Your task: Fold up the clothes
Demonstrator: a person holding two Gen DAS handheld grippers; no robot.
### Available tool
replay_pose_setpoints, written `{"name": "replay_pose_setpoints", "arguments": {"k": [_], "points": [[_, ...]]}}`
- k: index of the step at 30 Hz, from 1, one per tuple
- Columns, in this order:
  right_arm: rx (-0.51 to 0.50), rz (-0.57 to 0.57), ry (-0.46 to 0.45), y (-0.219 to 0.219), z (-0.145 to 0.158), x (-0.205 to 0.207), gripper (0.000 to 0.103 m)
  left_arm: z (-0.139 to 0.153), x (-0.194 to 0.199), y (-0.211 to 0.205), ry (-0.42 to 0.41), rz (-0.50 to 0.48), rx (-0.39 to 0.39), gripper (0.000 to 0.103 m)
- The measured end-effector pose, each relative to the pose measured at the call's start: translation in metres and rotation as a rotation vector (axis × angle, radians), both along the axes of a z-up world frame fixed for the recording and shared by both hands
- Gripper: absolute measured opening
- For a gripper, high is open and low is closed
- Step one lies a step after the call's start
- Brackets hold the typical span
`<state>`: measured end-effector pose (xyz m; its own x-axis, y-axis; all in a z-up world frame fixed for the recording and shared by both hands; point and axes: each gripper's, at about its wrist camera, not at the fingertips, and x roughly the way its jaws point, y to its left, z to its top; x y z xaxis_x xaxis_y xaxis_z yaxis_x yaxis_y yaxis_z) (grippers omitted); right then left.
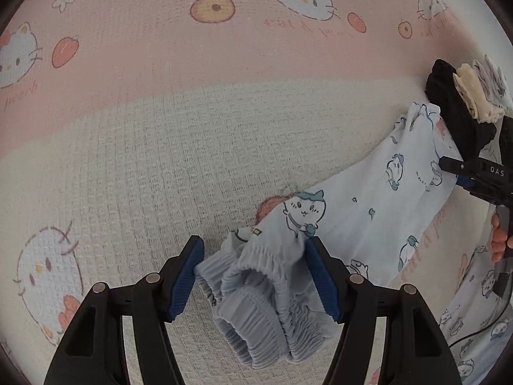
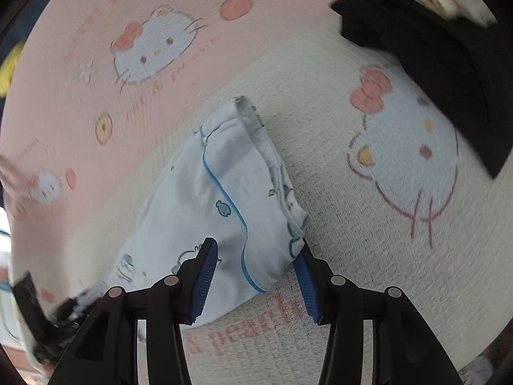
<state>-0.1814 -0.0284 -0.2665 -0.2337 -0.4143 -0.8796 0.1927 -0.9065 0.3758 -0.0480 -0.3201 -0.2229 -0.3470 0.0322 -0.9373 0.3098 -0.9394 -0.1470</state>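
Light blue pyjama trousers [image 1: 368, 192] with small cartoon prints lie on a pink and cream Hello Kitty blanket [image 1: 160, 128]. In the left wrist view my left gripper [image 1: 255, 266] stands open around the gathered elastic waistband [image 1: 256, 304]. In the right wrist view my right gripper [image 2: 256, 276] stands open around the other end of the trousers [image 2: 224, 192], which has blue piping. The right gripper [image 1: 461, 173] also shows at the right edge of the left wrist view.
A pile of folded clothes, black [image 1: 455, 109] below and beige [image 1: 471, 96] on top, lies at the right on the blanket. It also shows in the right wrist view [image 2: 433, 48] at the upper right.
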Motion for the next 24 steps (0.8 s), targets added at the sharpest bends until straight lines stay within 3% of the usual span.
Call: {"name": "replay_pose_setpoints", "arguments": {"k": [2,6,9,11,12,13,16,20,24], "points": [[0.044,0.032,0.031,-0.008,0.001,0.002,0.047,-0.001,0.002,0.001,-0.006,0.005,0.008,0.063],[0.137,0.089,0.092,-0.020,0.002,0.004,0.028,-0.003,0.007,0.002,0.008,0.008,0.032,0.063],[0.206,0.158,0.154,-0.031,0.003,0.011,0.024,-0.005,0.009,0.004,0.042,0.008,0.014,0.063],[0.275,0.208,0.218,-0.041,0.005,0.020,0.022,-0.005,0.009,0.007,0.068,0.000,-0.001,0.047],[0.315,0.234,0.252,-0.047,0.006,0.024,0.020,-0.004,0.009,0.010,0.080,-0.010,0.004,0.033],[0.356,0.260,0.287,-0.053,0.007,0.028,0.018,-0.003,0.009,0.013,0.089,-0.013,0.006,0.029],[0.487,0.366,0.416,-0.072,0.009,0.044,0.016,0.000,0.010,0.018,0.079,-0.003,-0.016,0.026],[0.663,0.525,0.626,-0.096,0.012,0.065,0.015,0.010,0.018,0.021,0.086,0.038,0.014,0.026],[0.720,0.571,0.743,-0.101,0.022,0.062,0.014,0.014,0.028,0.025,0.086,0.071,0.042,0.025]]}}
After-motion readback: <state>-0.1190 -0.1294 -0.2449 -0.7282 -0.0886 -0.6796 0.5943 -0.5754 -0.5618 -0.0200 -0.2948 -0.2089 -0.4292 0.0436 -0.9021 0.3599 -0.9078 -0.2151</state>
